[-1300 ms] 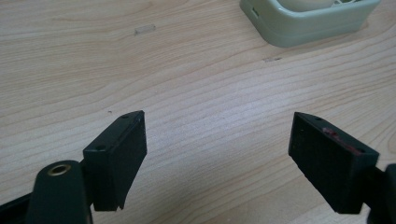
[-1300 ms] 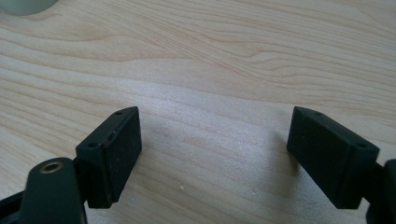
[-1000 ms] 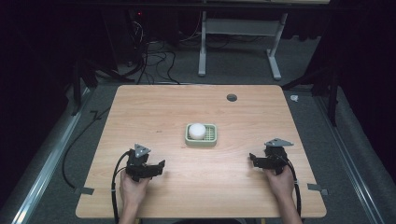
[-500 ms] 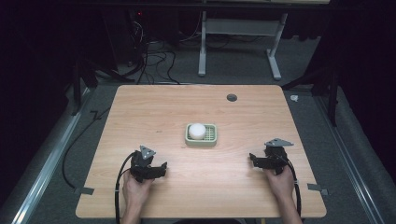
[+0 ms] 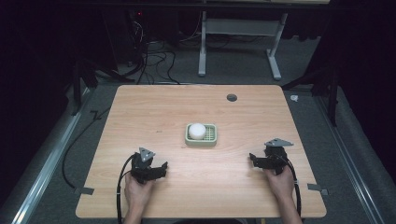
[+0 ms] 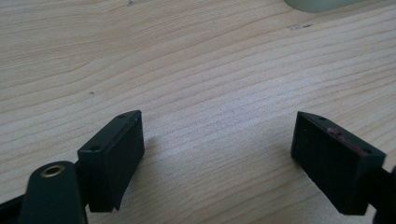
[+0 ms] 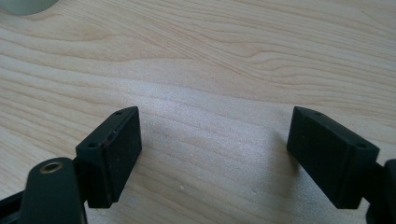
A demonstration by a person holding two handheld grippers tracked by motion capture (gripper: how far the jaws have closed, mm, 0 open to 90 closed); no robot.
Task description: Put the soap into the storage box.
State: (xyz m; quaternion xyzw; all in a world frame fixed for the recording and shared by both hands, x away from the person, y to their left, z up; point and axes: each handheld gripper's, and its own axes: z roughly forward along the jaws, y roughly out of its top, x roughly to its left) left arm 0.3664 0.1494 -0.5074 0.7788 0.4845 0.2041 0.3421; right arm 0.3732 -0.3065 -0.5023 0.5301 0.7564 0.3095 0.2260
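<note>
The left gripper (image 5: 161, 167) is sitting slightly lower on the light wooden table (image 5: 154, 109) than a second ago, its hand having drawn a little toward the near edge; the right gripper (image 5: 252, 159) is keeping its place. Both are resting low on the wood with jaws spread wide and nothing between them. The white rounded soap-like lump (image 5: 196, 130) is lying at the left end of the pale green slatted dish (image 5: 210, 136), at the table's middle, well apart from both grippers. The work is judged to be just starting: an approach is pending, and the next move is calling for one gripper to reach forward and straddle the lump. In each gripper view the dish (image 6: 322, 3) is being cut off at the top edge, and whether the lump is soap or something else is hard to make out.
</note>
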